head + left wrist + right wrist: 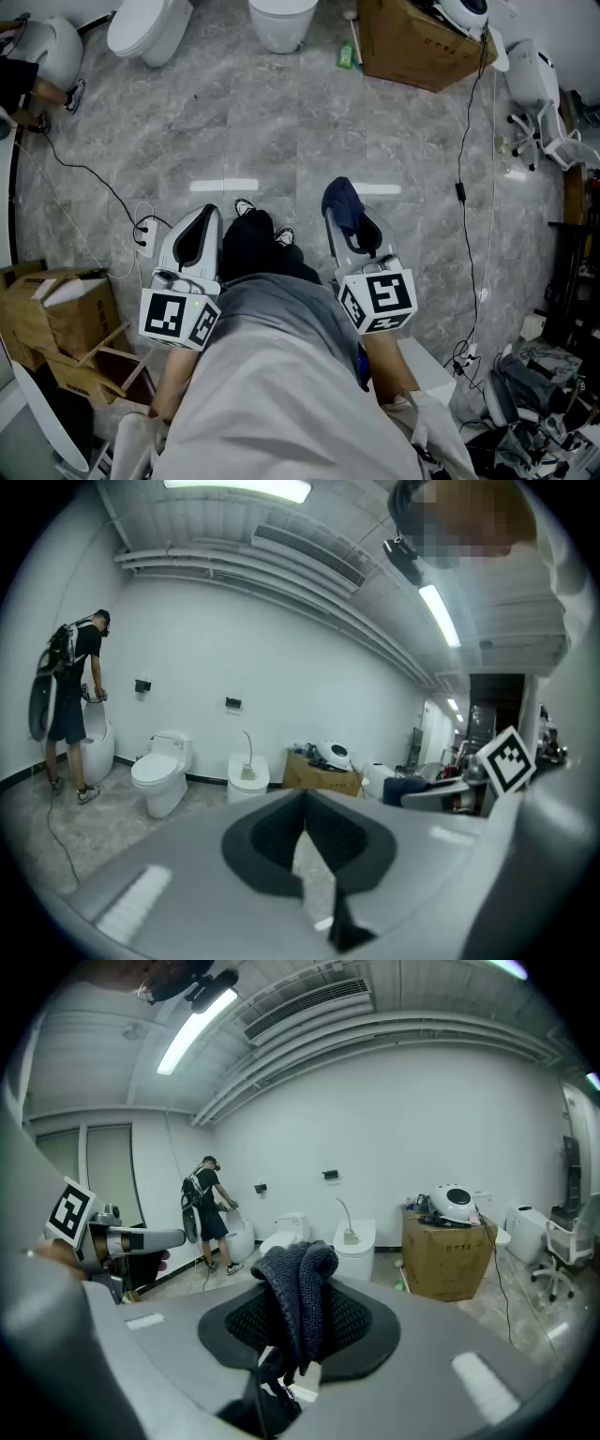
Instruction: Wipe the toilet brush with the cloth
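At waist height, both point forward: right claw (300, 1283) pinches the dark cloth (343, 200); left claw (306, 806) pressed together, empty.

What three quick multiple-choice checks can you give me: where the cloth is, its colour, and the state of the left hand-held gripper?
1. Where is the cloth?
A. On the floor
B. In the right hand-held gripper
C. On a cardboard box

2. What colour is the cloth?
A. Dark blue
B. White
C. Yellow

3. How do the jaws of the left hand-held gripper stand?
A. Wide open
B. Shut on a sponge
C. Shut on nothing

Answers:
1 B: the right gripper view shows the cloth bunched between its jaws.
2 A: the knit fabric looks dark blue in both the head and right gripper views.
3 C: the left gripper view shows the pads meeting at the tip with nothing between them.
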`<state>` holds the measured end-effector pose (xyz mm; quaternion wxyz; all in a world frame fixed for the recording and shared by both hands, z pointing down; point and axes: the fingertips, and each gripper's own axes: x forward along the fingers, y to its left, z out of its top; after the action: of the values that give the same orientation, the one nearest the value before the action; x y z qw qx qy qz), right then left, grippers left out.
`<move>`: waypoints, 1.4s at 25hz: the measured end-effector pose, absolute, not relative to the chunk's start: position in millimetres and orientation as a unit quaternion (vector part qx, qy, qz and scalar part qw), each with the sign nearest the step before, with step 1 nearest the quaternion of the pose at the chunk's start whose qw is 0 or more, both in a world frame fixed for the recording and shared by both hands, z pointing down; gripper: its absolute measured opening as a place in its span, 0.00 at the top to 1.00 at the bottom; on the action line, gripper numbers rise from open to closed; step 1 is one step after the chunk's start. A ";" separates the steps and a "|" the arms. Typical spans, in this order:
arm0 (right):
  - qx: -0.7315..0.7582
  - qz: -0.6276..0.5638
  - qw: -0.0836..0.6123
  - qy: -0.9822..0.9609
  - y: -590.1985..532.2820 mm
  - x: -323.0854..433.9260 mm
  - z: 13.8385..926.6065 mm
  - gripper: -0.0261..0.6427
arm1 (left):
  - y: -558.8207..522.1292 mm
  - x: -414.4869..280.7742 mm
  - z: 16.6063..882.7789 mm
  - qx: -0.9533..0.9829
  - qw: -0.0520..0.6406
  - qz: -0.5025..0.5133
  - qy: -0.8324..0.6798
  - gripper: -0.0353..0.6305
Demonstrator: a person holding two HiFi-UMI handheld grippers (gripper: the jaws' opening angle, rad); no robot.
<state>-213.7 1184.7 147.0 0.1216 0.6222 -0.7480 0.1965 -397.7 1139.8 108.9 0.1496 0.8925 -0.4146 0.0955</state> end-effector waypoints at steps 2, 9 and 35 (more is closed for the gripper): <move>0.622 0.192 0.126 -0.749 1181.4 -210.6 146.5 0.80 | 1136.2 -403.5 111.9 0.887 0.161 0.095 -0.423 0.95; 0.633 0.188 0.125 -0.741 1170.3 -199.5 143.4 0.80 | 1121.3 -401.2 111.4 0.884 0.172 0.085 -0.426 0.95; 0.534 0.250 0.105 -0.801 937.2 -219.1 144.7 0.81 | 867.0 -369.2 99.3 0.899 0.156 0.071 -0.403 0.95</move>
<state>-219.1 937.2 144.7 0.1050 0.5336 -0.8009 0.2505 -369.2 867.0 99.3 0.1557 0.8991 -0.4030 0.0707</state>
